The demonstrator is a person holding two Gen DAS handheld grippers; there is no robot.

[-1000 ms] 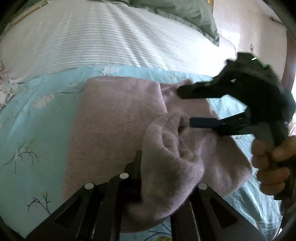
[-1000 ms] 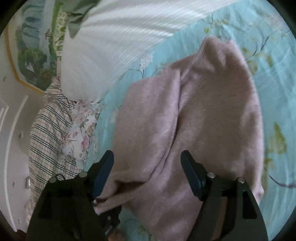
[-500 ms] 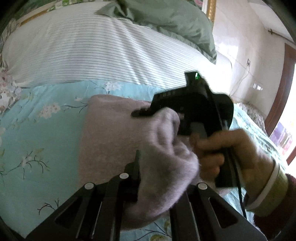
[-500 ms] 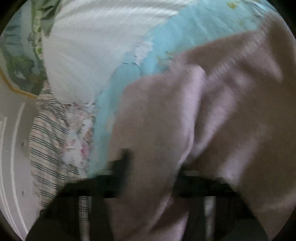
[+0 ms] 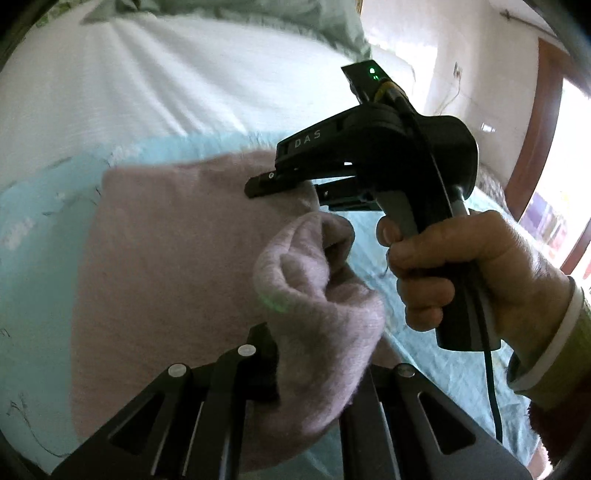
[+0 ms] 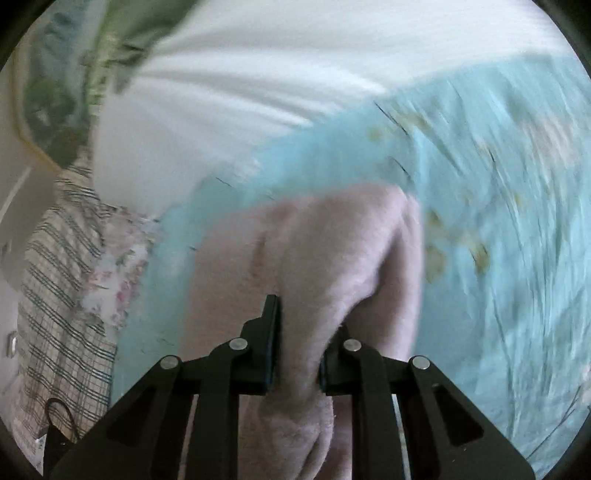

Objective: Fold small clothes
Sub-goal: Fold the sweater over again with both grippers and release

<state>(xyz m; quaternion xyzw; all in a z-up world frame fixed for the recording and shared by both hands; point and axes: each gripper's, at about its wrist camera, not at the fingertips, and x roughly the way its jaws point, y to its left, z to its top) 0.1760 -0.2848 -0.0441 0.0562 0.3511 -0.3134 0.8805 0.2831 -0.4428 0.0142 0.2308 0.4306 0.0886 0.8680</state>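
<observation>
A fuzzy pink garment lies on the light blue floral bedsheet. My left gripper is shut on a bunched fold of the pink garment and holds it lifted. My right gripper is shut on another thick fold of the same garment and lifts it off the sheet. In the left wrist view the right gripper pinches the garment's far right edge, with the person's hand on its handle.
A white striped duvet lies beyond the garment, with a green pillow behind it. A plaid cloth and a floral cloth lie at the left in the right wrist view. A wall and wooden door frame are at the right.
My right gripper moved in over the garment, shut on its far right edge and lifted a fold. My left gripper kept its hold and rose a little.
</observation>
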